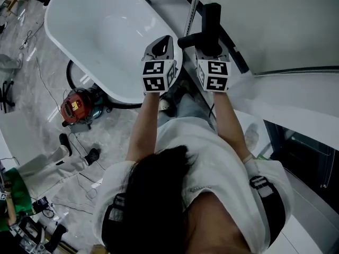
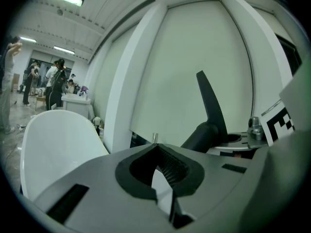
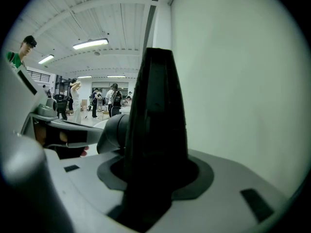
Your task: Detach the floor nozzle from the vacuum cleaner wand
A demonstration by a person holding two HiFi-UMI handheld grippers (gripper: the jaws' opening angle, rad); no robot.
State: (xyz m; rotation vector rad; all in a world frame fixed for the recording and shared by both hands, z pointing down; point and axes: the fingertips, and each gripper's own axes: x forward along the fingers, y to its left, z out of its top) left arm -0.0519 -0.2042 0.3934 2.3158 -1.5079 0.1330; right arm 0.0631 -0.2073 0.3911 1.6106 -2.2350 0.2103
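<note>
The red vacuum cleaner (image 1: 76, 106) sits on the marble floor (image 1: 119, 130) beside a white bathtub (image 1: 100, 30). The left tongs (image 1: 164, 41) are pressed together and empty, probably spare. The right tongs (image 1: 210, 45) clamp the black floor nozzle (image 1: 207, 23), raised beside the chrome wand (image 1: 192, 12), seemingly to pull it free.

White shirt (image 1: 212, 157), grey tools (image 1: 163, 44) (image 1: 209, 44) — marker cubes (image 1: 159, 77)

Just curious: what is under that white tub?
A red vacuum and its black hose show on the floor at the tub's near edge. The tub covers whatever lies further under it.
</note>
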